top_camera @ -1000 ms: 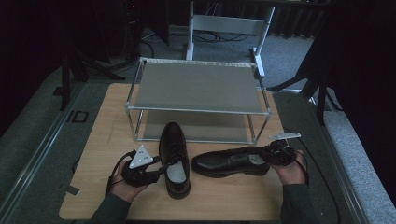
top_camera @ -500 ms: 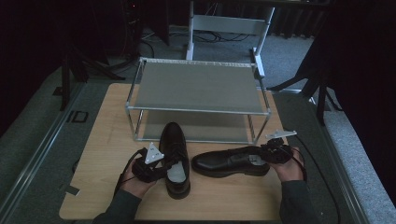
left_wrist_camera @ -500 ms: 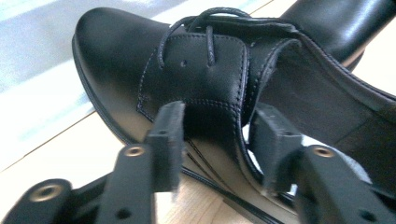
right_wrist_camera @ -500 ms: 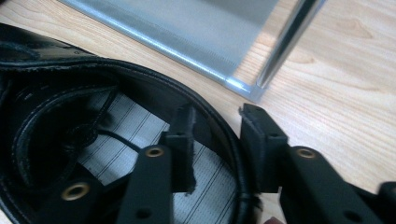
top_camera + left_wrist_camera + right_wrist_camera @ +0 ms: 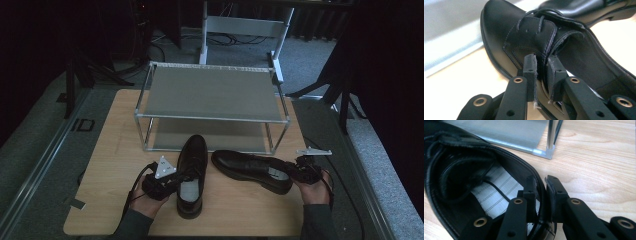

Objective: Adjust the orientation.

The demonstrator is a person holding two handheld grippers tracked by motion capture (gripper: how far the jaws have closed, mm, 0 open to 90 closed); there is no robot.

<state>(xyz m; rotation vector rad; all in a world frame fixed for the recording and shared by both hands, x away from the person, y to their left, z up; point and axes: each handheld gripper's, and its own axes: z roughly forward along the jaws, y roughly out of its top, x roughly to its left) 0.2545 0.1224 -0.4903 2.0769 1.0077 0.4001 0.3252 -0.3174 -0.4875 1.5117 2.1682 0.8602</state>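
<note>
left shoe (image 5: 192, 175) stands toe toward the rack, on the desk (image 5: 110, 150) just in front of the rack's lower shelf. right shoe (image 5: 252, 170) lies crosswise, toe near the left shoe's vamp, heel out toward the desk's right edge. the two are close at the toe, maybe touching; cannot be told from the high view.

change vs. a second ago: both tongs have just been closing, each with a shoe collar between the jaws. left tongs (image 5: 541, 68) were off the shoe's side, now pinched over the left shoe's side wall by the lacing, one pad outside on the quarter, one inside the opening. right tongs (image 5: 540, 188) were shifted in slightly at the heel; now the right shoe's heel collar is clamped, one pad on the striped lining, one on the outer leather. pads (image 5: 552, 187) look pressed on the rim, little gap left.

hands barely moved otherwise; shoes sit where they sat.

meaning: both grasps look established, nothing lifted yet, soles are flat on the desk. judged next step: lift and place on the two-tier rack (image 5: 212, 95), whose top shelf is bare. risk noted: thin single-wall pinches, so a shoe could swing or slip when raised, the right one especially, held only at the heel end.
</note>
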